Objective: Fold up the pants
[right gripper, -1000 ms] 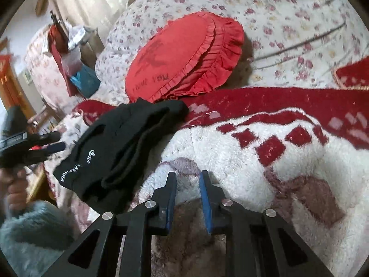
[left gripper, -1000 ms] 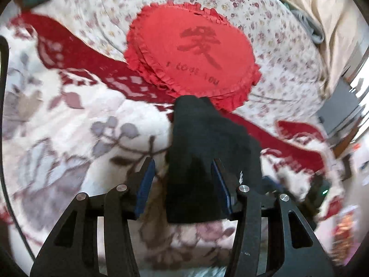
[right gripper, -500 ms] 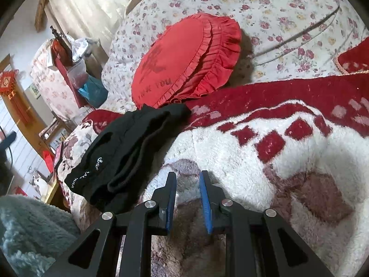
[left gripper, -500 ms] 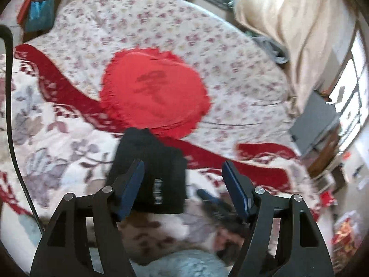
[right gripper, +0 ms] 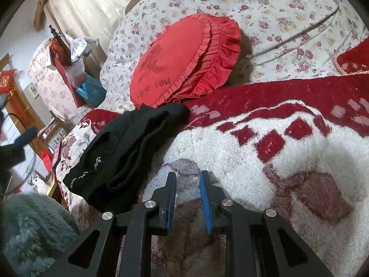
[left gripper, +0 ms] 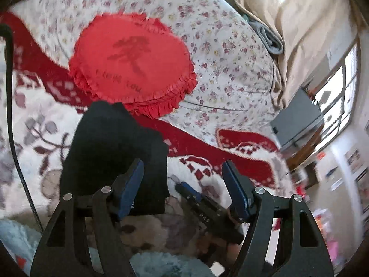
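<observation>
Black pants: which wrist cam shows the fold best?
Right wrist. The black pants lie unobstructed on the fuzzy blanket, with stacked layers and white waistband lettering visible. In the left wrist view, the pants are motion-blurred, a dark block partly behind the left gripper.

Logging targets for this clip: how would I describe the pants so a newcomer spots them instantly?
Find the round red frilled cushion on the flowered bedspread. Just below it, where the fluffy red-and-white blanket begins, lie the folded pants. They are the only black cloth on the bed, with small white lettering along the waistband.
</observation>
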Demonstrator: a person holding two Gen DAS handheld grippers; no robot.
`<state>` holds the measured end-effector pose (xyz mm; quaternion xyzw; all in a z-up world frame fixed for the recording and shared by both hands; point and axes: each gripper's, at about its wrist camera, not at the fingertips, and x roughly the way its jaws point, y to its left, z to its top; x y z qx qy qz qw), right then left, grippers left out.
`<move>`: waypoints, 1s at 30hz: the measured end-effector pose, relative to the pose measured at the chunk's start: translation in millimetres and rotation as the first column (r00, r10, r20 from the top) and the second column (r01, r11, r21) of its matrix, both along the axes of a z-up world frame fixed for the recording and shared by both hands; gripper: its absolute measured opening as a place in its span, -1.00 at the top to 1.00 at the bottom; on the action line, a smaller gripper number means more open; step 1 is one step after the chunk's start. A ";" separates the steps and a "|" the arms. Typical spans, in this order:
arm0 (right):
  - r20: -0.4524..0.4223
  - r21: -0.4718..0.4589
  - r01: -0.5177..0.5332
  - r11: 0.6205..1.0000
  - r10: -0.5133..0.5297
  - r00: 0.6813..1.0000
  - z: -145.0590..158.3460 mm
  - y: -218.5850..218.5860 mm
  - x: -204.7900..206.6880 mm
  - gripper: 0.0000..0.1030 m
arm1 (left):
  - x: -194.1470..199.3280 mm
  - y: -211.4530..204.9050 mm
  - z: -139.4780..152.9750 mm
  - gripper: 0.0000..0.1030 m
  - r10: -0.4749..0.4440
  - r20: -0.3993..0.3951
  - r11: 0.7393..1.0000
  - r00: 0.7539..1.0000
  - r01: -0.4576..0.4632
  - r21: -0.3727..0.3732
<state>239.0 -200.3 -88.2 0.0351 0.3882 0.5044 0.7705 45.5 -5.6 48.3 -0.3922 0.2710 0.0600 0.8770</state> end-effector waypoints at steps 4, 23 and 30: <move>0.001 -0.003 0.005 1.000 -0.005 1.000 -0.4 0.7 -0.8 0.63 | 4.7 16.8 -22.7 -0.36 -0.032 0.005 0.992 0.999 0.032 -0.120; 0.013 -0.040 0.034 0.999 -0.033 0.999 0.1 7.5 -2.5 0.63 | -5.4 60.4 -43.3 -0.36 -0.156 0.163 0.928 0.974 0.201 -0.313; 0.007 -0.041 0.042 0.998 -0.042 0.999 -0.1 7.7 -2.4 0.63 | -8.0 74.4 -44.5 -0.36 -0.173 0.167 0.928 0.971 0.217 -0.302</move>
